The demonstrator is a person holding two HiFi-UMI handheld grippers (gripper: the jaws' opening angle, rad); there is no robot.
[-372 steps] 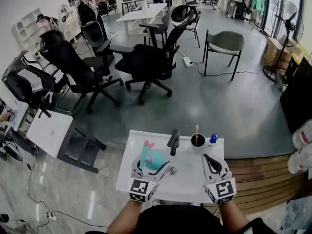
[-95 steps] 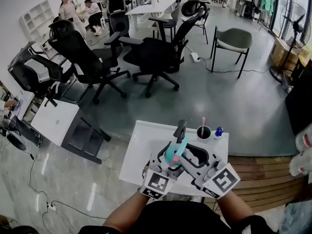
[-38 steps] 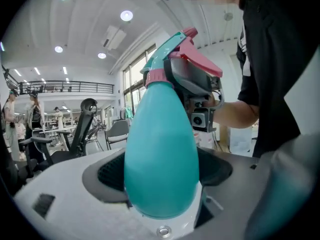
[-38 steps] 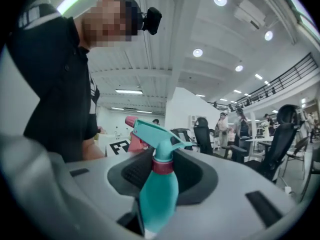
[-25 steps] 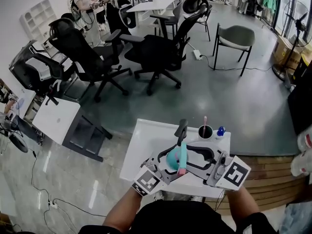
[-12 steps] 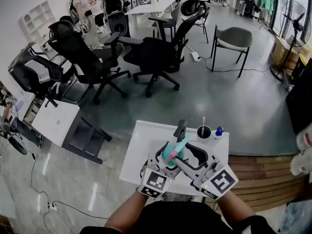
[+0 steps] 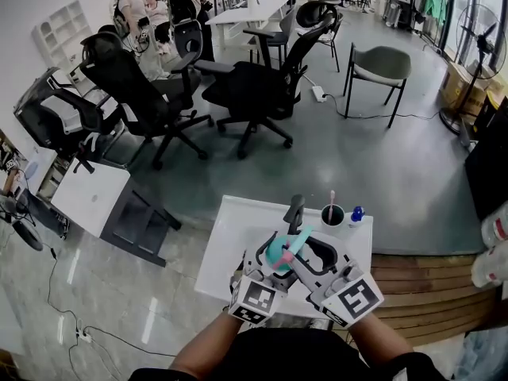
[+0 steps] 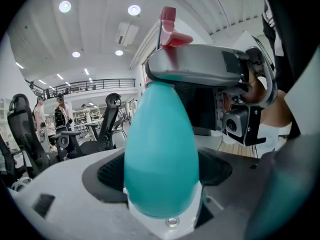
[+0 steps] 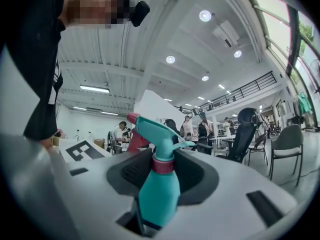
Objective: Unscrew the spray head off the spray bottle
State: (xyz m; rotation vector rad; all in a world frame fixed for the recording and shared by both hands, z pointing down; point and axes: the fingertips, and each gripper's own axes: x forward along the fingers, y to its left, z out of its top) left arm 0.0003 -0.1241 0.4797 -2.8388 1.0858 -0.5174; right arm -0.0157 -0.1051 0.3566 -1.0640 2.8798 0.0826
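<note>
I hold a teal spray bottle (image 7: 276,252) in the air over the white table (image 7: 230,236). My left gripper (image 7: 268,263) is shut on its body (image 8: 161,149), which fills the gap between the pads. My right gripper (image 7: 295,255) reaches in from the right. Its jaws have just been closing, and the red collar (image 9: 163,165) under the teal spray head (image 9: 155,133) sits between the pads, touching both. In the left gripper view, a grey finger (image 8: 200,66) of the right gripper crosses the neck below the red trigger (image 8: 170,31).
At the table's far edge stand a black object (image 7: 294,210), a dark cup (image 7: 332,215) holding a pink toothbrush, and a small blue bottle (image 7: 355,213). Black office chairs (image 7: 254,86) and people fill the floor beyond. Wooden decking (image 7: 421,284) lies to the right.
A second ago the right gripper was swung out to the right and the spray head pointed toward me. Both grippers have turned; the head now points up and to the right.
</note>
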